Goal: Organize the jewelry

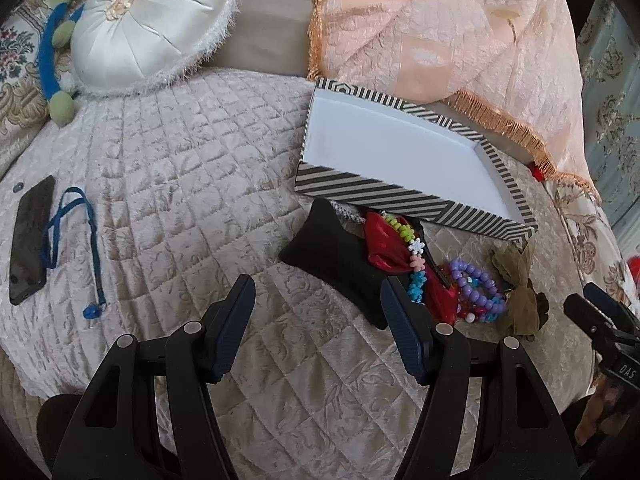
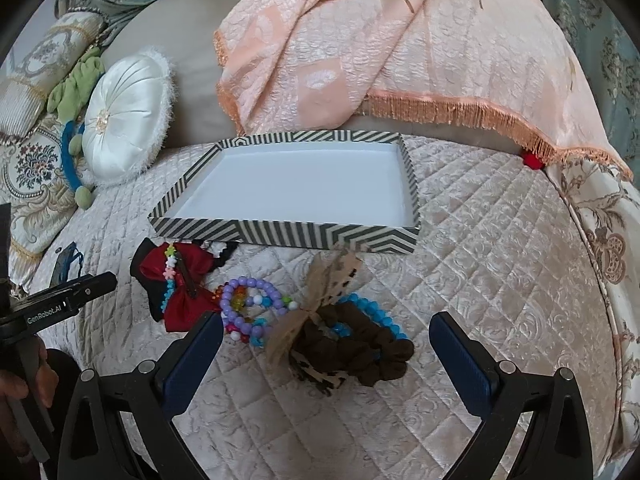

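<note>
Right wrist view shows the right gripper [image 2: 326,356] spread wide and empty, straddling the brown scrunchie [image 2: 360,356] at the near end of the jewelry pile; lowering squarely over it should lift it without snagging what looks like a blue bead bracelet [image 2: 376,316] tucked beneath. The left gripper [image 1: 318,312] hangs likewise released by the black cushion [image 1: 332,248]. Just beyond the pile, the striped tray [image 2: 280,234] holds nothing.

This is a bedroom in a home: a bed under a quilted cream bedspread [image 1: 180,160], a round white satin cushion [image 1: 152,20] at its head, a fringed peach throw [image 2: 400,60], floral pillows [image 2: 36,164] and damask curtains [image 2: 612,52] alongside.
</note>
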Available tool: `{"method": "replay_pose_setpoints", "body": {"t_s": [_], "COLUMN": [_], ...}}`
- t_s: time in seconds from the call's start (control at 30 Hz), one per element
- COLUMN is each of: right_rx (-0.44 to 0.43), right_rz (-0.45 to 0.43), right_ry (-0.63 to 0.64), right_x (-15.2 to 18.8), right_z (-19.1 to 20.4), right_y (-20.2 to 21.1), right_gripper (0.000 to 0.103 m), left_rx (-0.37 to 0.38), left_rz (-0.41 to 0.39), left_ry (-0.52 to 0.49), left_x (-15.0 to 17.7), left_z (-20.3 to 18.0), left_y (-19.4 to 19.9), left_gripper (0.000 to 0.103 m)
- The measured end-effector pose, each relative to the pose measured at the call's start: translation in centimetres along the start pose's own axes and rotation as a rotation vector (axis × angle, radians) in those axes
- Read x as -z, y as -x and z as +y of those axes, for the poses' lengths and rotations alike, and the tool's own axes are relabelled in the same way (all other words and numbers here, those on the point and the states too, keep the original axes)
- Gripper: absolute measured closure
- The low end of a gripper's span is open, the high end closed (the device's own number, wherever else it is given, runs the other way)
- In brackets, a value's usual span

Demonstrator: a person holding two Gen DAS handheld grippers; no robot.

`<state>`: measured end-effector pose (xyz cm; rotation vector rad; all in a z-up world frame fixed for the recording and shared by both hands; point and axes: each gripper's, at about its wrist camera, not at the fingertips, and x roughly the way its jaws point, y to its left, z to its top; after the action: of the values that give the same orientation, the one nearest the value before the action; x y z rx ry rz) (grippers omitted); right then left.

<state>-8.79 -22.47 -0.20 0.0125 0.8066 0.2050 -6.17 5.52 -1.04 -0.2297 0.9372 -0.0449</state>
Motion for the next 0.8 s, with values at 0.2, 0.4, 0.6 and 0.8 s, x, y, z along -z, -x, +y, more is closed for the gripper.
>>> {"method": "replay_pose_setpoints", "body": {"t_s": [0.2, 0.4, 0.6, 0.8], "right_rx": [-0.006, -0.094, -0.161, -0.175], "right_rz": [0.004, 0.018, 0.060, 0.086], "right_ry": [-0.011, -0.006, 0.056, 0.114], "right_x": [0.0, 0.4, 0.7, -0.6], "right_z": [-1.1, -0.8, 1.6, 3.5], "right_y": [0.1, -0.3, -2.1, -4.6], "right_gripper": [0.008, 0.022, 0.044, 0.056], "left_rx": [0.018, 0.052, 0.048, 0.064], "left_rz": [0.030, 0.049, 0.063, 0.068], "left_ry": [0.032, 0.115, 0.134, 0.117], "left_x": [-0.8, -1.8, -2.4, -3.1], "left_z": [0.7, 1.4, 1.5, 1.0], "left_y": [-1.3, -2.5, -3.7, -4.8], "left_gripper": [0.038, 0.038, 0.038, 0.038]}}
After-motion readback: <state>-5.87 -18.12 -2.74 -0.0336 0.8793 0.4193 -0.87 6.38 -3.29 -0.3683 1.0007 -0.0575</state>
